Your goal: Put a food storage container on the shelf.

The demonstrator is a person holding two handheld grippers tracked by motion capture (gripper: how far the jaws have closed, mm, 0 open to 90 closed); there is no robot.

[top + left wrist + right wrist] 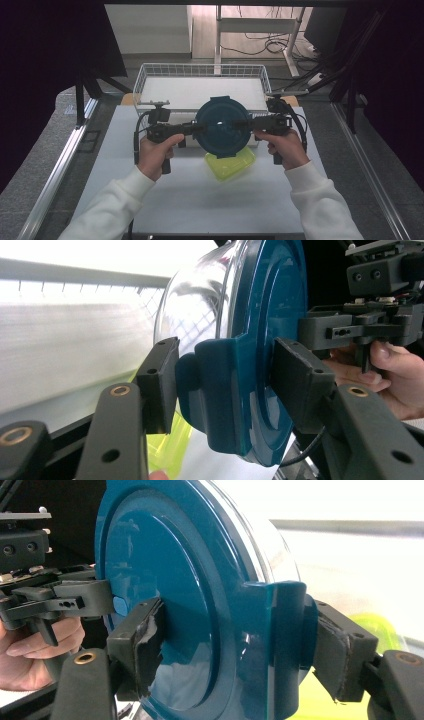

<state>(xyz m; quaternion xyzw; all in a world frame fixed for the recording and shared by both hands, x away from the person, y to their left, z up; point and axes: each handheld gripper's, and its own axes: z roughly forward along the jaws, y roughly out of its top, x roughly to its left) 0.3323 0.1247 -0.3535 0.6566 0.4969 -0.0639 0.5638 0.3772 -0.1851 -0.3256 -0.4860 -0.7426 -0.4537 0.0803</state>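
Clamping opposite latch tabs, the left gripper and right gripper held the teal-lidded round container aloft between them — above the yellow-green box, before the wire basket — likely next needing a level, matched carry.

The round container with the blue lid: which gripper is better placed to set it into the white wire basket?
Neither clearly. The left gripper and right gripper each clamp a lid latch on opposite sides of the round container, held just before the wire basket. Probably both together.
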